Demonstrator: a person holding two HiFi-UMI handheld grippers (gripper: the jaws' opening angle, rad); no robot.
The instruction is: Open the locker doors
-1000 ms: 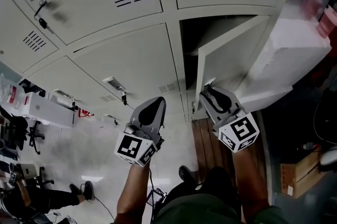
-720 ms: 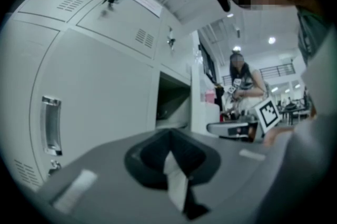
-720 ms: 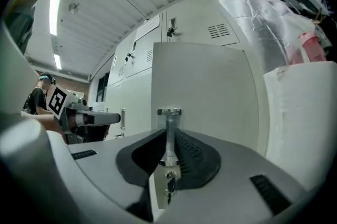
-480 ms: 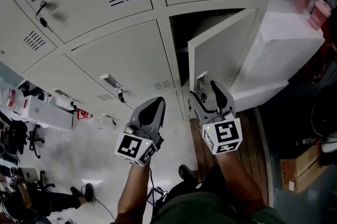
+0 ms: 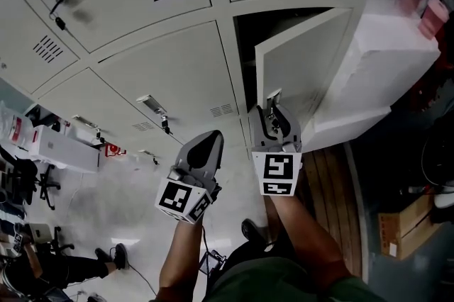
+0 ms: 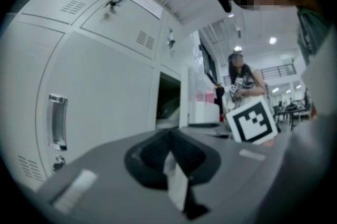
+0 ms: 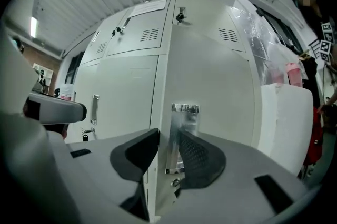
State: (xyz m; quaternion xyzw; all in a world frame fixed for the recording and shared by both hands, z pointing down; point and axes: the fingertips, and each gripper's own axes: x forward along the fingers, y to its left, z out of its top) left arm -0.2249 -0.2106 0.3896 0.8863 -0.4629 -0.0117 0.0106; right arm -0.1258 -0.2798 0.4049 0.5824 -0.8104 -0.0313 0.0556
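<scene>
On the head view, the bank of grey lockers (image 5: 163, 74) fills the upper part of the picture. One locker door (image 5: 298, 74) on the right stands partly swung out, with a dark opening (image 5: 245, 52) behind it. My right gripper (image 5: 273, 116) sits at that door's free edge, right on its metal handle (image 5: 273, 96). My left gripper (image 5: 204, 148) hangs just beside it, in front of the closed doors and touching none of them.

On the left gripper view, the two jaws meet with nothing between them. A closed door with a recessed handle (image 6: 57, 122) lies to the left. The dark opening shows further along, and the right gripper's marker cube (image 6: 253, 122) sits to the right.

On the right gripper view, the jaws have just been closing. They now straddle the door's edge, the left jaw against the edge itself and the right pad against the handle plate. I see no gap on either side, so I read it as a grip on the locker door.
</scene>
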